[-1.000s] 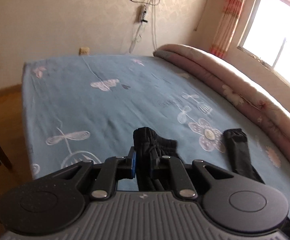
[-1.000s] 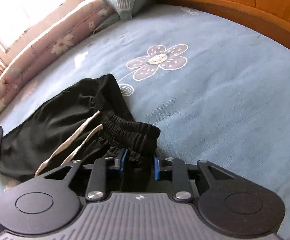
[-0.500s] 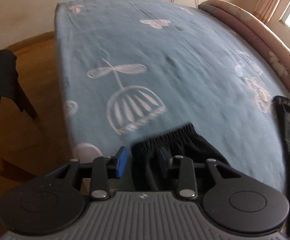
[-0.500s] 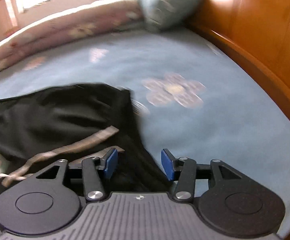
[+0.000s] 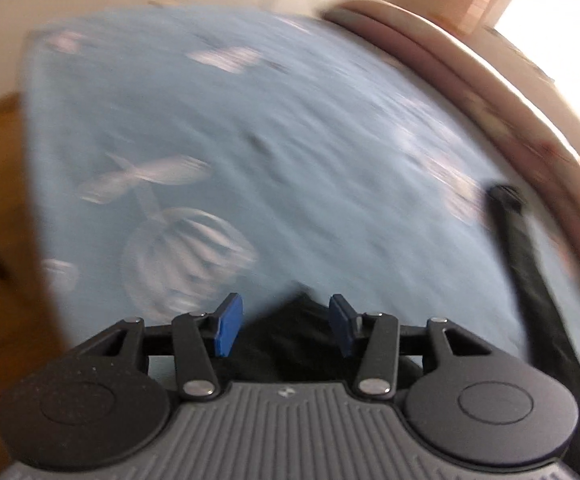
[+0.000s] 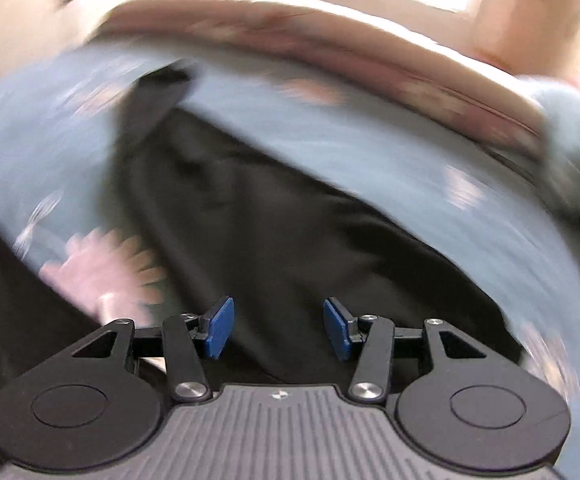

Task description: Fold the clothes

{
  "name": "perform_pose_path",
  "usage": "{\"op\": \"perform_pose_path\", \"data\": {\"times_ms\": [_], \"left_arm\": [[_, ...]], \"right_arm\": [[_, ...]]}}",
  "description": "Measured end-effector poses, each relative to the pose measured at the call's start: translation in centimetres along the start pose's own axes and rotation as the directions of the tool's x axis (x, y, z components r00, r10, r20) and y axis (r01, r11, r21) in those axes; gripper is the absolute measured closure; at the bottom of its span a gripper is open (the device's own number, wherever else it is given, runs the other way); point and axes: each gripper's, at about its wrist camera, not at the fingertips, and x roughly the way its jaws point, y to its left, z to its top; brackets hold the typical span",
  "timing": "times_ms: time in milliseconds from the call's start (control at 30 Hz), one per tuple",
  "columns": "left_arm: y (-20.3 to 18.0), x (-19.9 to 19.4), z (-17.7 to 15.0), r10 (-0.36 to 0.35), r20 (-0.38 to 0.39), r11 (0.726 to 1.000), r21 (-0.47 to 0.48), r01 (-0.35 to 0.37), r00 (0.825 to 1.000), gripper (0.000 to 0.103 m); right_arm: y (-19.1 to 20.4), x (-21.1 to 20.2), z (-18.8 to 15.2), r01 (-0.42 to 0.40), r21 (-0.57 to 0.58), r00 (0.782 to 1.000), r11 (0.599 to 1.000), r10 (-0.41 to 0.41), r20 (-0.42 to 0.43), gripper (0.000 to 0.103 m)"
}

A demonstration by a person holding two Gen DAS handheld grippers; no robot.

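Left tongs (image 5: 285,330) stand wide open, gripping nothing, over an edge of the black trousers (image 6: 290,240) lying spread on the blue bed (image 5: 290,140). Right tongs (image 6: 275,330) gape likewise above the cloth. Through the blur it looks soft, light and limp; best pinched at waistband or hem. No containers show.

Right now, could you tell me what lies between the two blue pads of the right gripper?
In the right wrist view, the right gripper is open, and black trousers lie spread on the blue bedsheet behind the gap; neither pad visibly clamps the cloth.
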Motion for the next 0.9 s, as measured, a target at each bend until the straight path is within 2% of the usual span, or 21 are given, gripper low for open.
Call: {"op": "perform_pose_path", "data": {"times_ms": [67,167,233,267,300,333,467,700,900], "left_arm": [[-1.1,0.5,-0.6,-0.053,-0.030,0.998,0.030,0.054,0.998,0.056],[-1.6,0.6,-1.1,-0.073,-0.041,0.995,0.067,0.076,0.996,0.055],[-1.5,0.5,-1.3,-0.073,-0.044,0.994,0.081,0.076,0.996,0.054],[-1.4,0.5,-1.4,-0.070,-0.044,0.994,0.080,0.074,0.997,0.054],[-1.3,0.5,-1.4,-0.068,-0.044,0.994,0.079,0.071,0.997,0.054],[-1.2,0.6,-1.4,-0.065,-0.045,0.995,0.078,0.069,0.997,0.054],[-0.7,0.7,-1.6,-0.055,-0.045,0.995,0.075,0.059,0.997,0.054],[-0.7,0.7,-1.8,-0.046,-0.044,0.995,0.083,0.050,0.998,0.054],[-2.1,0.8,-2.1,-0.043,-0.049,0.988,0.144,0.050,0.998,0.054]], "right_arm": [[2.4,3.0,1.1,-0.051,-0.109,0.997,0.993,0.045,-0.058,0.047],[5.2,6.6,1.6,-0.032,-0.261,0.989,0.965,-0.008,-0.150,0.045],[5.7,8.1,1.3,-0.043,-0.311,0.979,0.949,-0.023,-0.205,0.046],[5.9,8.8,1.1,-0.049,-0.336,0.972,0.941,-0.032,-0.232,0.054],[5.6,9.1,1.5,-0.027,-0.320,0.971,0.947,-0.051,-0.232,0.089],[5.3,9.4,1.8,-0.004,-0.305,0.970,0.952,-0.070,-0.232,0.098],[3.0,9.7,4.0,0.075,-0.201,0.972,0.977,-0.116,-0.202,0.099],[-1.7,11.7,6.8,0.211,-0.104,0.957,0.972,-0.227,-0.182,0.099],[-4.2,14.2,6.3,0.290,-0.017,0.934,0.957,-0.287,-0.213,0.098]]}}
